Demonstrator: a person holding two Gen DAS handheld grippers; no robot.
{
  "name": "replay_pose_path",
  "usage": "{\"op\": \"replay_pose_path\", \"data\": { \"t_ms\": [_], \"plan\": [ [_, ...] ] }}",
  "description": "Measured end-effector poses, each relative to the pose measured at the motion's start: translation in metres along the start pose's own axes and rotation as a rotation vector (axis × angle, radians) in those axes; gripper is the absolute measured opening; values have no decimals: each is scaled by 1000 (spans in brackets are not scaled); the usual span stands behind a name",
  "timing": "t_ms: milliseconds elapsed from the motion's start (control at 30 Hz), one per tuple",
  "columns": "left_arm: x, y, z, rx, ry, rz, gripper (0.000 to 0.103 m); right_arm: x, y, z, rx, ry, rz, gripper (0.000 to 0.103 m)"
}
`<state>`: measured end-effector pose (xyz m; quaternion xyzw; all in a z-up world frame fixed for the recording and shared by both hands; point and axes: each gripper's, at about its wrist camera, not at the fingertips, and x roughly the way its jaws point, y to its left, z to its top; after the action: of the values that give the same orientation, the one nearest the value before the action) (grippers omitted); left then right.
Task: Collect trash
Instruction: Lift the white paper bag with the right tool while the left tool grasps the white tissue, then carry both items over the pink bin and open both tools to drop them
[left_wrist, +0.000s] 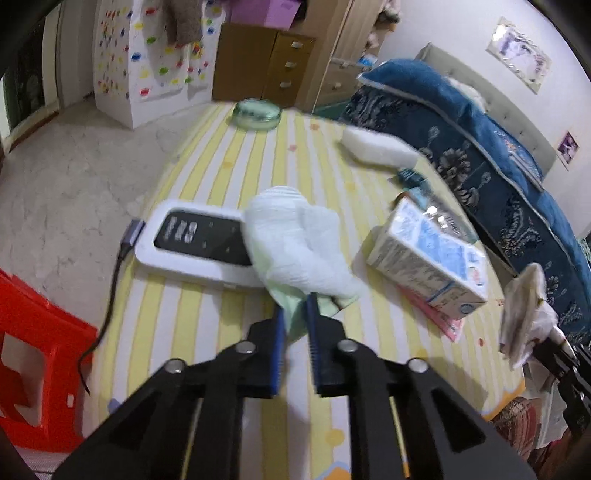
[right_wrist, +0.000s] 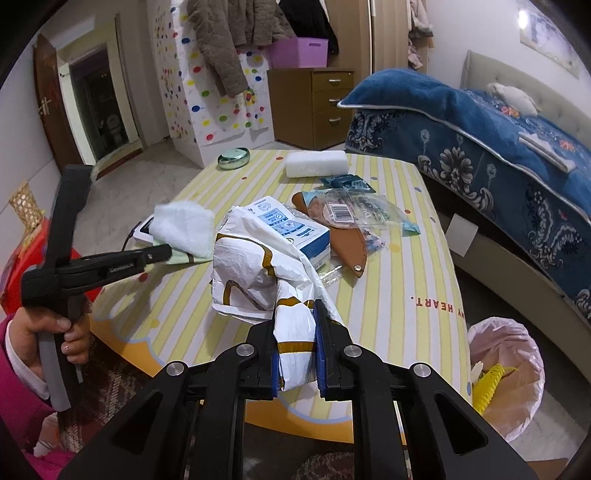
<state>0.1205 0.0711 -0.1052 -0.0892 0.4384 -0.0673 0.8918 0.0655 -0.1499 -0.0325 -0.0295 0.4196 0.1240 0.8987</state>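
Two pieces of trash are in play on the striped counter (right_wrist: 399, 258). The left gripper (left_wrist: 295, 317) sits low in the middle of the left wrist view, its jaws together on the near green-edged corner of a crumpled tissue (left_wrist: 295, 243). The wad billows up and away from the jaws toward the centre of the frame, its far side draped over the edge of a white device with a dark screen (left_wrist: 192, 243). In the right wrist view the same pinch shows at centre left, the tissue (right_wrist: 184, 230) fanning out past the tips.

I'd judge that tissue featherweight, limp and easy to tear: a corner pinch should carry it, though it will dangle and may drag over the device.

The right gripper (right_wrist: 295, 325), bottom centre of its own view, is clamped on a twisted neck of a white plastic bag with brown print (right_wrist: 251, 266). The bag's bulk lies just beyond the jaws, slumped against a blue-and-white carton (right_wrist: 291, 229). I'd call it light, soft and rather slick; the bunched, folded neck is the sensible hold, since a single flat layer could slide out.

A pink-lined waste bin (right_wrist: 517, 362) waits at lower right, beside the counter. Clear wrappers (right_wrist: 354, 210) lie further back, untouched.
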Motion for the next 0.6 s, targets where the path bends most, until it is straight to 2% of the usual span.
{"op": "replay_pose_path", "data": {
  "t_ms": [67, 233, 400, 600],
  "plan": [
    [-15, -7, -1, 31, -40, -20, 1, -4, -2, 0, 5, -9, -1, 14],
    [-53, -27, -7, 114, -118, -42, 1, -13, -10, 0, 43, -29, -4, 14],
    [-69, -47, -10, 179, -135, -59, 1, -20, -17, -1, 71, -39, -6, 14],
    [-77, -83, -13, 250, -139, -123, 1, -34, -36, -6, 120, -60, -25, 14]
  ]
}}
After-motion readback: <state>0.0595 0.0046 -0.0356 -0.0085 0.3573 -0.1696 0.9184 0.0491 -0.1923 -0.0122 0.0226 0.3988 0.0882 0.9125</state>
